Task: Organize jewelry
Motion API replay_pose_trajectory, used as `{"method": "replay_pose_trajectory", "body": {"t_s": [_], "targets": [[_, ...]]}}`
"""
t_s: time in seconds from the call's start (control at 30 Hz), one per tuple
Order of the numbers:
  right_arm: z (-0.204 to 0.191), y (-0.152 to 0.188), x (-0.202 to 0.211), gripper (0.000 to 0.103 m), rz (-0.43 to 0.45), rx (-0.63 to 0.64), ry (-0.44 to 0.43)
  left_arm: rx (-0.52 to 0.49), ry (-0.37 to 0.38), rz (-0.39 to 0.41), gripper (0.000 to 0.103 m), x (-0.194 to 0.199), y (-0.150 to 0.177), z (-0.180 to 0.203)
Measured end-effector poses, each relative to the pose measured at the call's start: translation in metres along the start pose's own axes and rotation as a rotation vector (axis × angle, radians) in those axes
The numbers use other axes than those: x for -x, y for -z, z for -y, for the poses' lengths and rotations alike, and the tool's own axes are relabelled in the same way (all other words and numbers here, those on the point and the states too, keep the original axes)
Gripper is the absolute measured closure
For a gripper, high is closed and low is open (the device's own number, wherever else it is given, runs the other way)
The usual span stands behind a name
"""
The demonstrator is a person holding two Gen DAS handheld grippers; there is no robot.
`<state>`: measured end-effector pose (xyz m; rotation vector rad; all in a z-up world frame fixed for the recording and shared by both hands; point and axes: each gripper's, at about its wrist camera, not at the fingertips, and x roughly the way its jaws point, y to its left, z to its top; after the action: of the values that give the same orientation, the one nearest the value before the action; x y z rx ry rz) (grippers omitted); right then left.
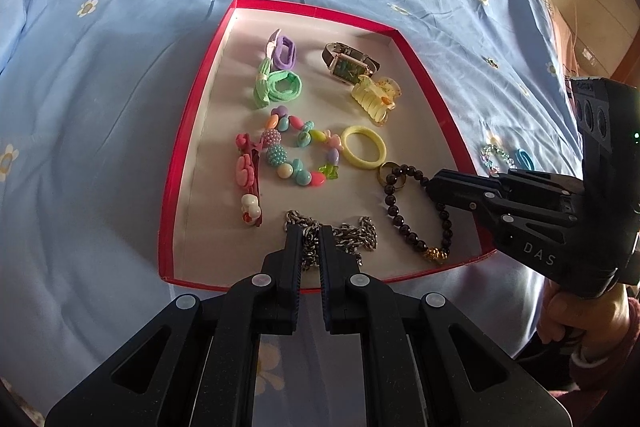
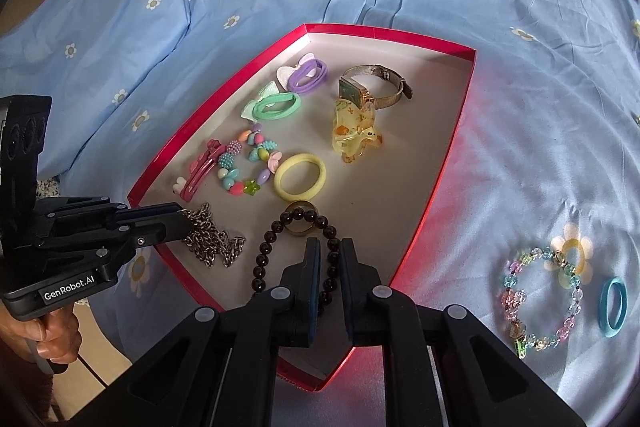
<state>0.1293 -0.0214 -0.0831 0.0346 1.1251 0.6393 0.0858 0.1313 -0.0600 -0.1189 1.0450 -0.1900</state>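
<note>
A red tray [image 1: 312,9] [image 2: 380,31] with a pale floor lies on the blue flowered sheet and holds jewelry. My left gripper [image 1: 310,233] [image 2: 182,223] is shut on the silver chain [image 1: 356,233] [image 2: 216,243], which is heaped at the tray's near edge. My right gripper [image 2: 330,247] [image 1: 428,185] straddles one strand of the dark bead bracelet [image 2: 264,251] [image 1: 400,223], which lies flat on the tray floor. Its jaws stand slightly apart, with a sliver of gap beside the beads. A brass ring [image 2: 300,223] [image 1: 392,175] rests inside the bracelet's far loop.
Further back in the tray lie a yellow hair tie [image 2: 300,177], a colourful bead bracelet [image 1: 304,155], pink clips [image 1: 248,179], green and purple hair ties, a watch [image 2: 376,87] and a yellow claw clip [image 2: 354,135]. Outside, on the sheet, lie a pastel bead bracelet [image 2: 540,299] and a blue ring [image 2: 612,307].
</note>
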Motion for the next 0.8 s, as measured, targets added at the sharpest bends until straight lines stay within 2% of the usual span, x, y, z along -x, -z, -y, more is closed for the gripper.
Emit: {"method": "replay_pose_trajectory", "body": {"t_s": [0.1,0.2,0.37,0.5,0.67,0.8], "targets": [[0.0,0.0,0.0,0.092,0.0,-0.003,-0.004,0.002,-0.001,-0.006,0.095,-0.002,-0.001,0.0],[0.002,0.0,0.001,0.091,0.003,-0.014,-0.017,-0.002,0.0,-0.012,0.089,-0.002,-0.002,0.001],[0.004,0.0,0.004,0.087,0.016,-0.028,-0.028,-0.014,-0.012,-0.011,0.075,-0.001,-0.002,0.007],[0.004,-0.001,0.014,0.075,0.044,-0.036,-0.03,-0.008,-0.012,-0.002,0.069,0.003,-0.001,0.008],[0.008,-0.001,0.033,0.066,0.119,-0.058,-0.034,0.014,0.003,0.031,0.046,0.015,0.002,0.008],[0.009,0.0,0.041,0.053,0.153,-0.074,-0.042,0.033,0.013,0.039,0.043,0.019,0.006,0.008]]}}
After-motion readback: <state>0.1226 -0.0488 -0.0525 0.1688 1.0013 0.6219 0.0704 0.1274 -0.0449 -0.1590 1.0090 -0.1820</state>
